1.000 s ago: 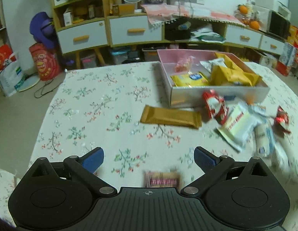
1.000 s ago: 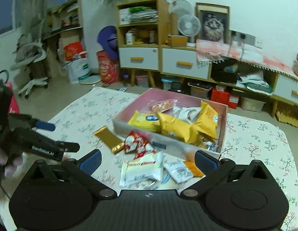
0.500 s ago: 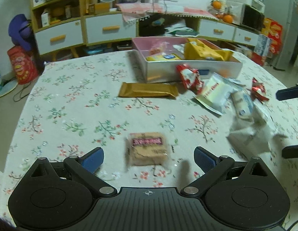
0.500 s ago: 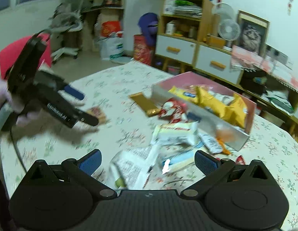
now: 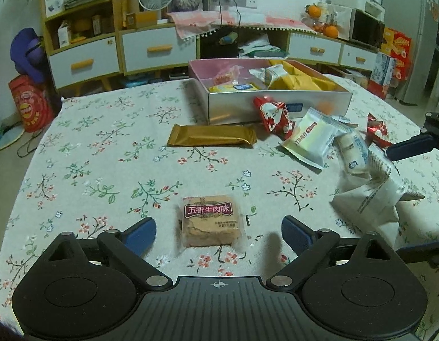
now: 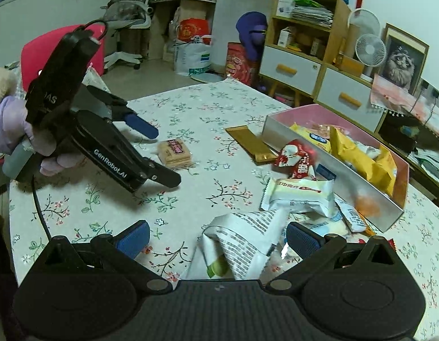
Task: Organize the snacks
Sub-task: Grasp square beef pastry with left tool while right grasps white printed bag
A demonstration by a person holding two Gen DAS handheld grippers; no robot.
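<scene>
Ahead of my left gripper (image 5: 218, 228), in its own wrist view, a brown biscuit pack (image 5: 209, 220) lay flat on the floral tablecloth (image 5: 86, 153); my jaws were spread wide to either side of it, lined up, I judged, for a pinch. Beyond sat the pink box (image 5: 272, 105) with snacks already in it

From the right wrist view, my right gripper (image 6: 218, 240) hung open over a crumpled white wrapper (image 6: 242, 237), gripping nothing, loose packets lying just beside the box
</scene>
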